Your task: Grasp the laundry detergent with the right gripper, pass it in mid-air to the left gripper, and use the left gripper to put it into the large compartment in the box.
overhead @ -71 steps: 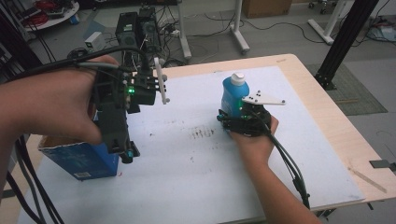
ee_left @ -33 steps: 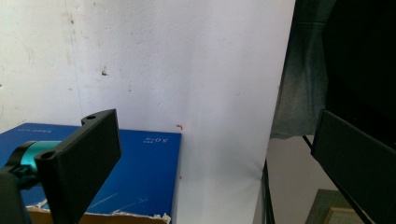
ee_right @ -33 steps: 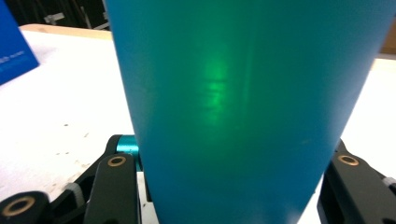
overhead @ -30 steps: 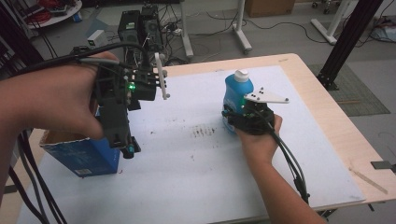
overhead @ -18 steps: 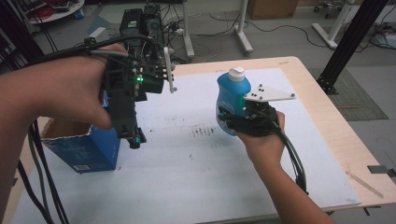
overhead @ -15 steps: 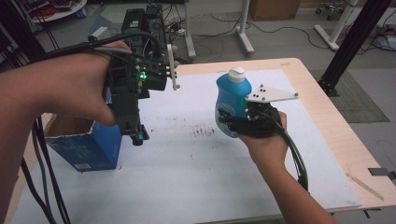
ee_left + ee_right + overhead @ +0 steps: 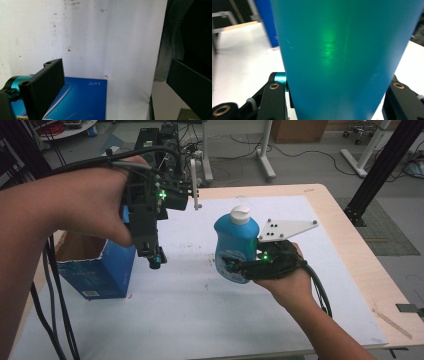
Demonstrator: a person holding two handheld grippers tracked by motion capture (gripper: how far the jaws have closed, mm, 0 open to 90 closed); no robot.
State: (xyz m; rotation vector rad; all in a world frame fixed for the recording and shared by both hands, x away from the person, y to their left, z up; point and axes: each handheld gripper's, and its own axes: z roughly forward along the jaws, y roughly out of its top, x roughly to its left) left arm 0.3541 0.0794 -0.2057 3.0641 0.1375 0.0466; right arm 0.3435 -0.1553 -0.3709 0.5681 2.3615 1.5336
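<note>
A blue bottle point(image 7: 235, 240) with a white cap hangs above the white table sheet point(image 7: 190, 320), tilted slightly. My right gripper point(image 7: 236, 268) is shut on its lower body. In the right gripper view the bottle point(image 7: 337, 50) stands between the two black jaws, pads pressed on its sides. My left gripper point(image 7: 151, 255) points down over the right end of an open blue cardboard box point(image 7: 95, 272). In the left gripper view the left gripper point(image 7: 115, 97) is open wide, nothing between its jaws, with the blue box point(image 7: 80, 100) beneath.
The blue box point(image 7: 265, 20) stands at the table's left side. A thin wooden stick point(image 7: 392, 322) lies near the right front corner on the bare wood point(image 7: 350, 245). Black equipment and cables point(image 7: 160, 140) stand behind the table's far edge.
The right gripper has lifted the bottle off the sheet and carried it a little toward the left and nearer. The left gripper has drifted slightly right above the box, still open.
</note>
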